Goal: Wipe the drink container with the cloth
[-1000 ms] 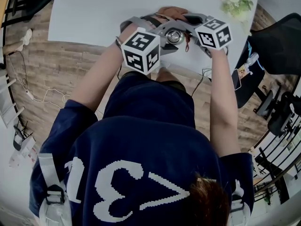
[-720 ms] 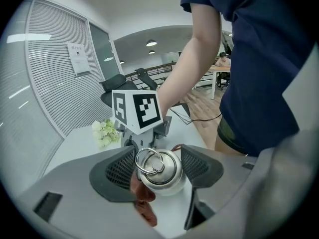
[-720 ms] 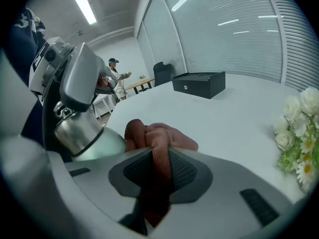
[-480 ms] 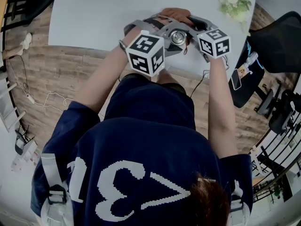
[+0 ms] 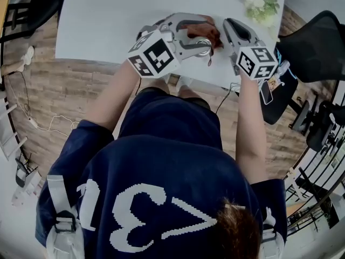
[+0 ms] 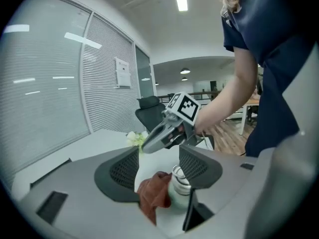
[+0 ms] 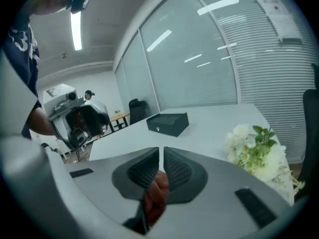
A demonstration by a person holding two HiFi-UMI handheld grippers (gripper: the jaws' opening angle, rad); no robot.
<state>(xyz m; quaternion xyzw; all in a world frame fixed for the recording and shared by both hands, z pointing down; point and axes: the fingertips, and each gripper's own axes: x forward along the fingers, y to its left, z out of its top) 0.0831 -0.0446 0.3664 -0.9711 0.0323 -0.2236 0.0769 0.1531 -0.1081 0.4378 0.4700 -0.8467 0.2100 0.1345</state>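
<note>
Right tongs [image 7: 161,156] closing on cloth [image 7: 158,190], left tongs [image 6: 158,153] apparently gripping drink container [image 6: 180,185]

Near the table's [image 5: 108,15] 5 o'clock edge, the drink container [image 5: 204,44] sits between the left gripper's [image 6: 158,156] jaws, with the cloth [image 5: 211,32] against it at its 1 o'clock. The right gripper [image 7: 161,151], at the container's 3 o'clock, is closing its jaws with cloth between them. Flowers [image 5: 262,4] lie at the table's 2 o'clock corner, and a chair [image 5: 318,42] stands beyond at 3 o'clock.
</note>
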